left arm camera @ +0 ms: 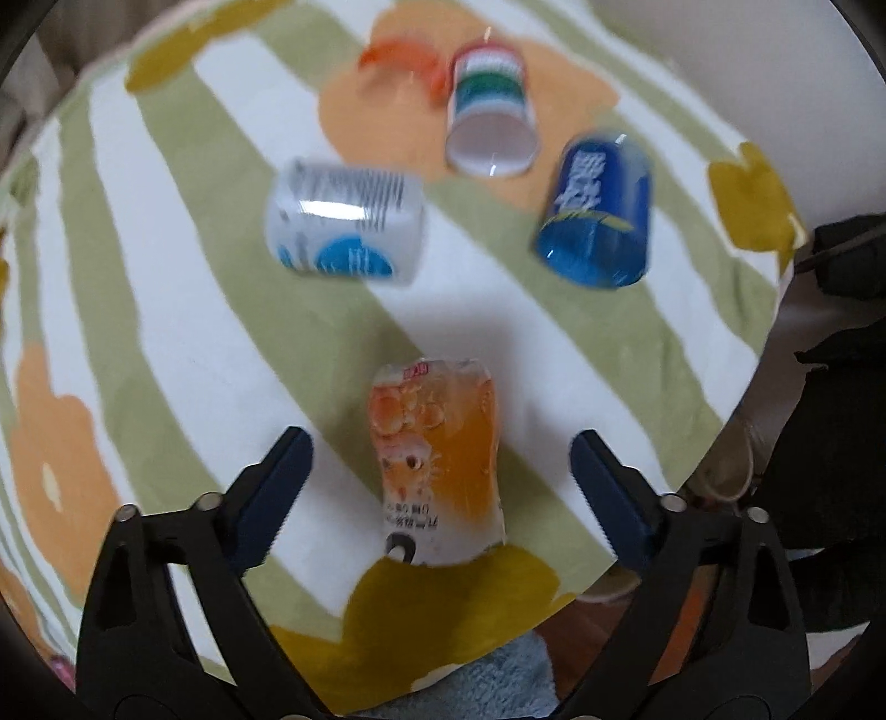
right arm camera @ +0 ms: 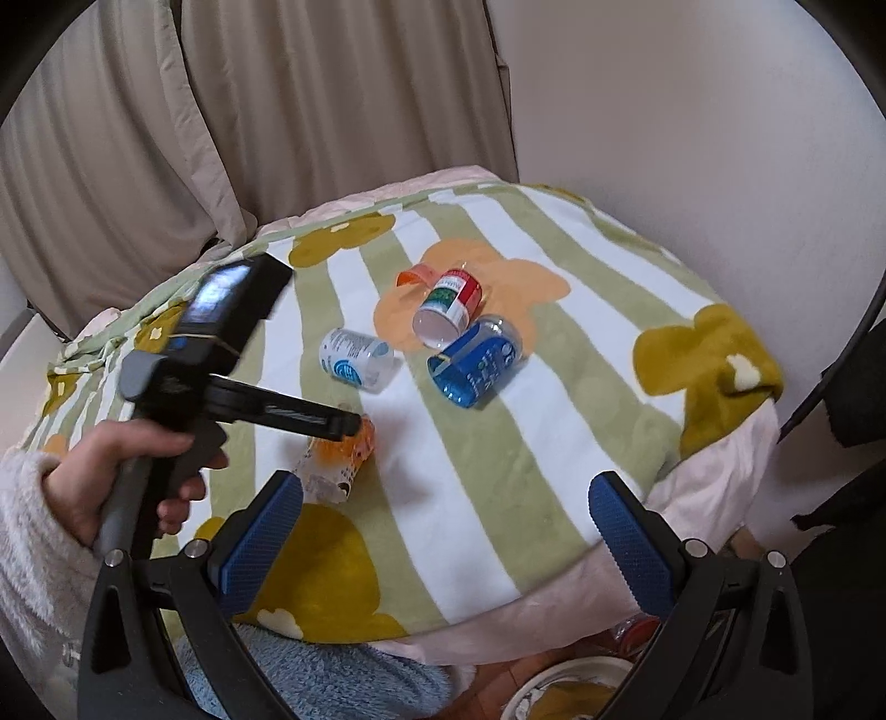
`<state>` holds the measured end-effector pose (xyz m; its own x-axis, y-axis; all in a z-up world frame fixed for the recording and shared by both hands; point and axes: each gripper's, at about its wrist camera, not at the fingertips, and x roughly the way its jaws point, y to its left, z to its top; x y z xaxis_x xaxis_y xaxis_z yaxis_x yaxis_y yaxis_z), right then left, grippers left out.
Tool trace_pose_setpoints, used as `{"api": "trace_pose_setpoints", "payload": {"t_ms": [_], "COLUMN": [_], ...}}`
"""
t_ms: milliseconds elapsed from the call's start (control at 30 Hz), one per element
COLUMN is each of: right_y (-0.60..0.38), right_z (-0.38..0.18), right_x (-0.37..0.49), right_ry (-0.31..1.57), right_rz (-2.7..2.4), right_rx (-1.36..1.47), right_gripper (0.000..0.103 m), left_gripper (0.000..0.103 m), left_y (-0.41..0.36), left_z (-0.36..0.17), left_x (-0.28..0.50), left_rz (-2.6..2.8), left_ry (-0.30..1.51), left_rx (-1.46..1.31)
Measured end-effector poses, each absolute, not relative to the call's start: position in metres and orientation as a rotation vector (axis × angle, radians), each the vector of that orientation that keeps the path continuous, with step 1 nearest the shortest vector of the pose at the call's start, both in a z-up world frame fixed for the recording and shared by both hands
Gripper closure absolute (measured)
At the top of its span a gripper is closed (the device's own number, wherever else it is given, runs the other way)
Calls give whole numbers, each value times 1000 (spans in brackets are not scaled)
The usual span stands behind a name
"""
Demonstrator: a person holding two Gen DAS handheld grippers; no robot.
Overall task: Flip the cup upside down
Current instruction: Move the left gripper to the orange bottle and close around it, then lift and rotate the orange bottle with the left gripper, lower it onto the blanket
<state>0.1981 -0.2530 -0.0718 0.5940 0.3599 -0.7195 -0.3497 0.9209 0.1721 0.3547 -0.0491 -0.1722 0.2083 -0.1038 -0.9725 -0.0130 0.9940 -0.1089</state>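
1. On the green-and-white striped blanket with orange and mustard flower shapes (right arm camera: 498,471), we see four clear plastic cups with printed wrappers, all lying on their sides.
2. Nearest to us lies the orange-printed clear plastic cup (left arm camera: 437,459), between the fingers of our left gripper (left arm camera: 440,476) in the left wrist view, with bare blanket on each side of it.
3. We hold the left gripper wide, its blue ribbed pads (left arm camera: 277,493) well clear of the orange cup, gripping nothing.
4. From the right wrist view, our left hand (right arm camera: 138,476) in a fuzzy pale sleeve (right arm camera: 33,554) grips the left tool's handle, and its black finger reaches over the orange cup.
5. Our right gripper (right arm camera: 448,537) is also spread wide and empty, hanging over the near edge of the blanket.
6. Farther off, the white cup with a blue round label (left arm camera: 346,224) lies to the left, apart from the others.
7. The blue-wrapped cup (left arm camera: 595,213) lies to the right, just beside the cup with red, white and green bands (left arm camera: 490,119), whose open mouth faces us.
8. A small orange curved strip (left arm camera: 396,52) lies next to the banded cup.
9. Beige curtains (right arm camera: 221,111) and a pale wall (right arm camera: 692,111) stand behind the blanket.
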Motion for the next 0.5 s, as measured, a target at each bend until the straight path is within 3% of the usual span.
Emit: {"api": "trace_pose_setpoints", "payload": {"t_ms": [267,333,367,500], "right_y": [-251,-250,-250,-251], "right_z": [-96,-100,-101,-106], "right_x": [216,219,221,224], "right_ry": [883,891,894,904], "right_rz": [439,445,447,447], "right_rx": [30,39,42,52], "right_gripper": [0,0,0,0], "left_gripper": [26,32,43,45], "left_y": [-41,-39,-37,-31], "left_z": [-211,-217,-220,-220], "left_x": [376,378,378,376], "left_rz": [-71,-65,-68,-92], "left_ry": [1454,1469,1474,1453], "left_rx": [-157,-155,-162,-189]}}
